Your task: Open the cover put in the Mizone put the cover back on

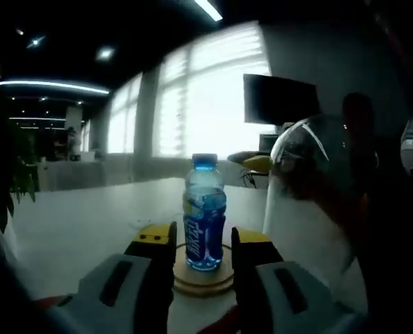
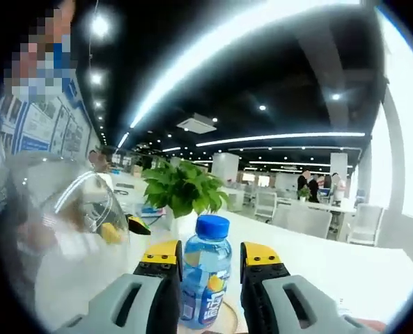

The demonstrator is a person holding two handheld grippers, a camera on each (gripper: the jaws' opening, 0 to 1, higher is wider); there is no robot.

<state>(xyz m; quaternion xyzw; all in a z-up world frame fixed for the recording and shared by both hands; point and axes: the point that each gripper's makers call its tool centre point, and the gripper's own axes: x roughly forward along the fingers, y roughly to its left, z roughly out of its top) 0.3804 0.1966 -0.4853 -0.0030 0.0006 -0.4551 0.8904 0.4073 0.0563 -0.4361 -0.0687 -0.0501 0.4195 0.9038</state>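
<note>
The Mizone bottle (image 1: 205, 212), clear with a blue label and blue cap, stands upright on a round wooden base (image 1: 205, 282) on the white table. My left gripper (image 1: 203, 236) is open, and the bottle shows in the gap between its yellow-tipped fingers. In the right gripper view the bottle (image 2: 205, 278) looms close in the gap of my right gripper (image 2: 210, 254), which is also open, with a slit of space at its right finger. The clear dome cover (image 1: 310, 181) is off the base, to the right in the left gripper view and to the left (image 2: 74, 229) in the right gripper view. I cannot tell what supports it.
The white table (image 1: 74, 229) stretches left toward bright windows. A dark monitor (image 1: 279, 101) stands behind the cover. In the right gripper view a green potted plant (image 2: 182, 188) stands behind the bottle, with office chairs (image 2: 310, 219) and desks beyond. Yellow fingertips (image 2: 115, 231) show through the cover.
</note>
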